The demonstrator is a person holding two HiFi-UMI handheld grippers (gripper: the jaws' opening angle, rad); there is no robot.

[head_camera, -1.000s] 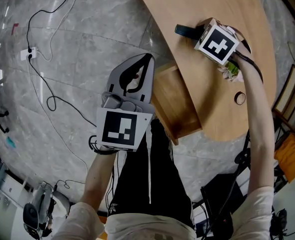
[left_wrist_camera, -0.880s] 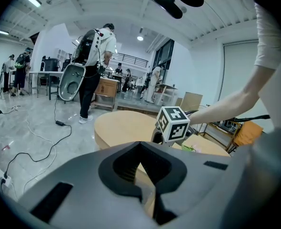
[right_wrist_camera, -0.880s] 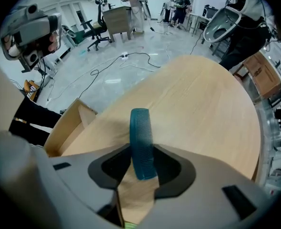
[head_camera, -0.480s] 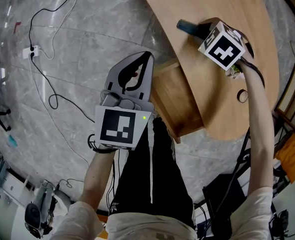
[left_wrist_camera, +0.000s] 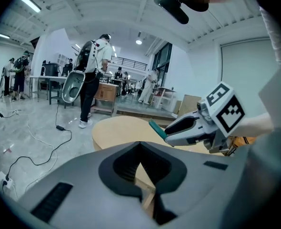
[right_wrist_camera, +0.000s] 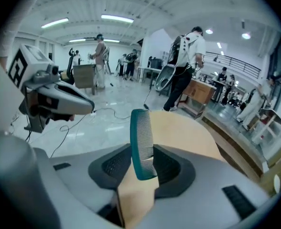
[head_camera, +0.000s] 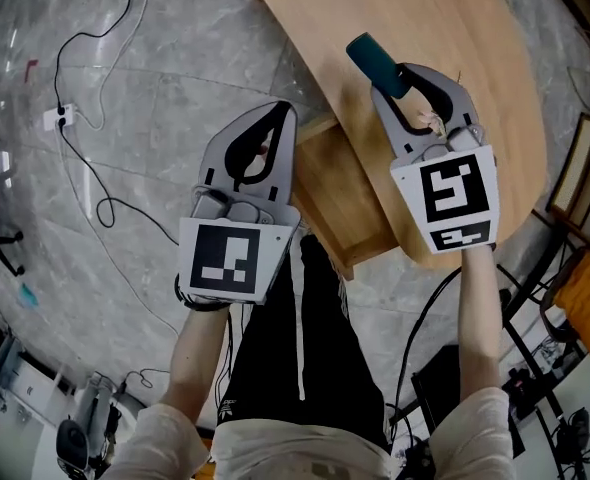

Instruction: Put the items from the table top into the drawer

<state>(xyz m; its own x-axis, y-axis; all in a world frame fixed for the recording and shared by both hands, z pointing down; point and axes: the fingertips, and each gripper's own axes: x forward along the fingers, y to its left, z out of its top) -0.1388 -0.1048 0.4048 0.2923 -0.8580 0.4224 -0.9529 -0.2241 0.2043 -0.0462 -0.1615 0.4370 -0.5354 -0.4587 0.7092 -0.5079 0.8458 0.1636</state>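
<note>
A teal comb (head_camera: 373, 63) sticks out past the tips of my right gripper (head_camera: 388, 81), which is shut on it and holds it in the air above the round wooden table (head_camera: 465, 18). Its jaws have just been closing on the comb. In the right gripper view the comb (right_wrist_camera: 143, 144) stands on edge between the pads, teeth to the right. The open wooden drawer (head_camera: 350, 203) hangs under the table's near edge, between my two grippers. My left gripper (head_camera: 282, 111) hovers left of the drawer over the floor, shut and holding nothing. The left gripper view shows the comb (left_wrist_camera: 157, 129) in the right gripper.
Black cables (head_camera: 95, 168) and a white power strip (head_camera: 55, 118) lie on the grey floor at left. A chair with an orange seat (head_camera: 585, 308) stands at right. Several people (left_wrist_camera: 94, 75) stand far off around benches.
My right gripper has risen off the table with the comb, swung nearer and rolled so its marker cube faces up. The left gripper has risen slightly.
</note>
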